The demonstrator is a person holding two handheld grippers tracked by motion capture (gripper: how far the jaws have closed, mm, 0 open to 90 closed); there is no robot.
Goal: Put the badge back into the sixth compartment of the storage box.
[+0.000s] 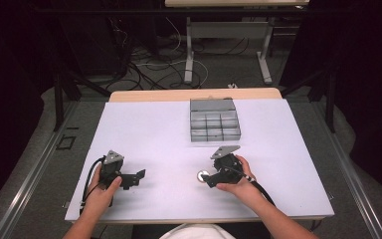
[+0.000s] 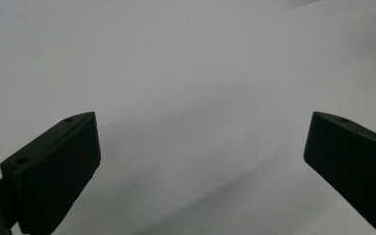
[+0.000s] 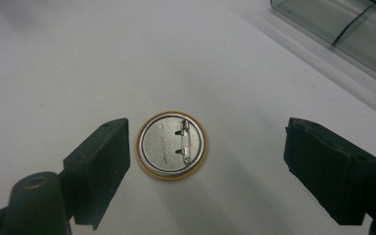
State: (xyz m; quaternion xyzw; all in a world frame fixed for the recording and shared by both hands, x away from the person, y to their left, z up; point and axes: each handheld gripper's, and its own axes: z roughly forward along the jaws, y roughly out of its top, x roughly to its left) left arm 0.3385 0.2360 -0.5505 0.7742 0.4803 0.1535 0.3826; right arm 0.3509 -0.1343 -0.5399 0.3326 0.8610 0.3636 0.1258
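A round pin badge (image 3: pixel 172 145) lies face down on the white table (image 1: pixel 154 129), its silver back and safety pin up, with a thin yellow rim. My right gripper (image 3: pixel 206 129) is open around it, the left jaw close beside the badge and the right jaw well apart from it. From above, the badge (image 1: pixel 202 175) sits just off the tip of the right gripper (image 1: pixel 208 180), held in the person's right hand. My left gripper (image 1: pixel 138 177) rests at the table's front left, and in its own view the left gripper (image 2: pixel 203 120) is open over bare table.
A grey plastic box (image 1: pixel 214 119) with several compartments stands at the table's far middle; its corner (image 3: pixel 352 24) shows at the upper right of the right gripper view. A wooden strip edges the table's far side. Cables lie on the floor beyond.
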